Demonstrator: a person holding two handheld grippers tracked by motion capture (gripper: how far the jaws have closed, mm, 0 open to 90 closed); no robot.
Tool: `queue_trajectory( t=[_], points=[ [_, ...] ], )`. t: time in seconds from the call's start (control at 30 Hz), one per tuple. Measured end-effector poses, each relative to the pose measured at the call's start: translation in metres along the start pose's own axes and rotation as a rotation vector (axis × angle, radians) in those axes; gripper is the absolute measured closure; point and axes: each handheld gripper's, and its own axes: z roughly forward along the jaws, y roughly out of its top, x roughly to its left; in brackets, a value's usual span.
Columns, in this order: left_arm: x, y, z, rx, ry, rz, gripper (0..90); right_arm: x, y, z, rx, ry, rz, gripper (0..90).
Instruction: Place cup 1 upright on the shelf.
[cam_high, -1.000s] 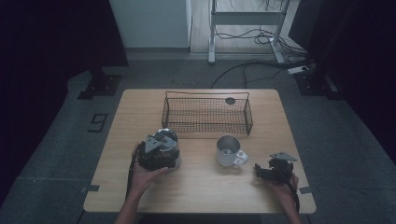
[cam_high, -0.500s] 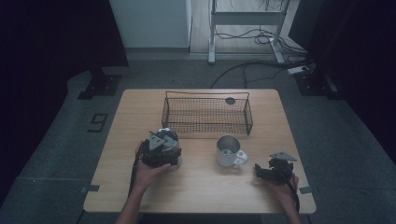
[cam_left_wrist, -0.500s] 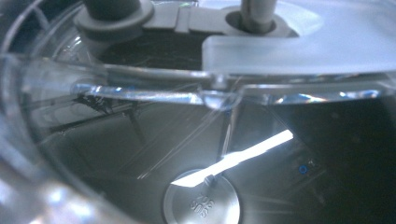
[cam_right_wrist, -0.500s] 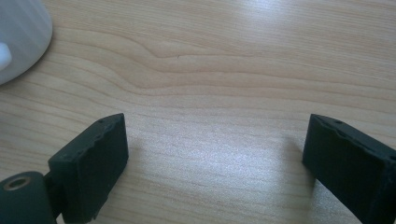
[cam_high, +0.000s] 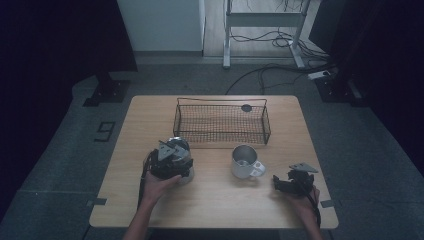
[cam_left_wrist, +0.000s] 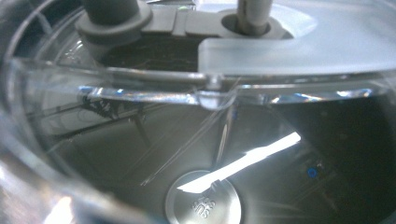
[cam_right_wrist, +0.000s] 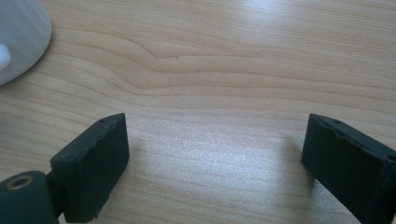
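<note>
A steel vessel (cam_high: 187, 173) stands left of the table's middle, and my left gripper (cam_high: 169, 159) sits on top of it, held by a hand. The left gripper view looks down into that vessel: a clear curved rim (cam_left_wrist: 140, 88) crosses close up above a shiny steel bottom (cam_left_wrist: 203, 203). Its jaws have just been closing; they are hidden, so I cannot tell what is between them. My right gripper (cam_high: 276, 181) rests low at the front right, and its jaws (cam_right_wrist: 215, 135) stand wide apart over bare wood with nothing between them.
A metal mug with a white handle (cam_high: 245, 161) stands between the two grippers; its side (cam_right_wrist: 18, 37) is at the top left of the right gripper view. A black wire basket (cam_high: 221, 122) sits behind it, with a small dark disc (cam_high: 246, 107) by its far rim.
</note>
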Motion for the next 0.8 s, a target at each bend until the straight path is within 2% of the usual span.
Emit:
queue_trajectory(
  t=[0.43,0.8],
  points=[
    [0.001,0.022,-0.021,-0.035,-0.018,0.005,4.2,0.000,0.000,0.000,0.000,0.000,0.000,7.3],
    [0.003,0.038,-0.023,-0.042,-0.029,0.005,4.2,0.000,0.000,0.000,0.000,-0.001,0.001,7.3]
  ],
)
